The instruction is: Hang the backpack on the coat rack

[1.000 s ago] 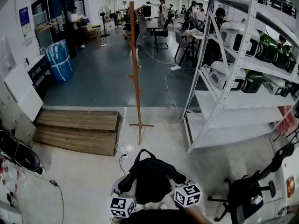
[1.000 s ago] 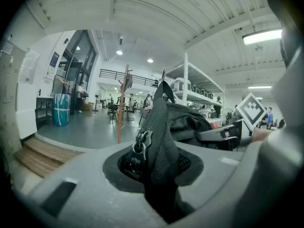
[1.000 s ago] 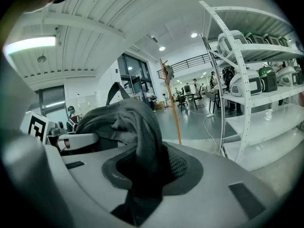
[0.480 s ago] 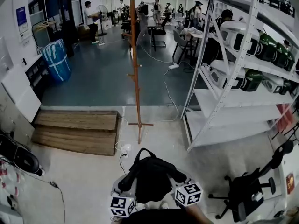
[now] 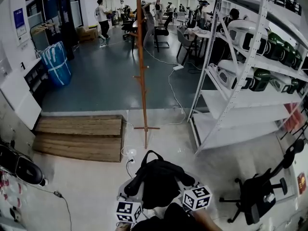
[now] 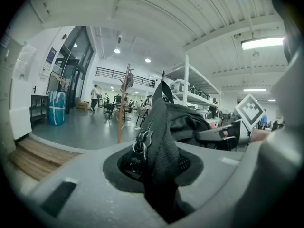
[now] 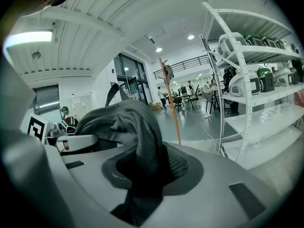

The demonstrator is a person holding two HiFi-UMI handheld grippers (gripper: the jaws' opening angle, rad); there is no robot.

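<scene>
The black backpack (image 5: 158,182) is held low and near the person, gripped at both sides so that its top loop (image 5: 150,154) is left free for hanging. The left gripper (image 6: 153,179) is closed partway on fabric by the zipper (image 6: 139,144), and the right gripper (image 7: 142,175) on a fold. The coat rack (image 5: 142,71) stands farther off, well apart; its top is hard to make out against the far room, and the jaw tips are buried in fabric.

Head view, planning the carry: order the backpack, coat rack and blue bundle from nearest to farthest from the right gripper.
1. backpack, clamped in its jaws, bottom centre.
2. coat rack, ahead, centre.
3. blue bundle, far left.
</scene>
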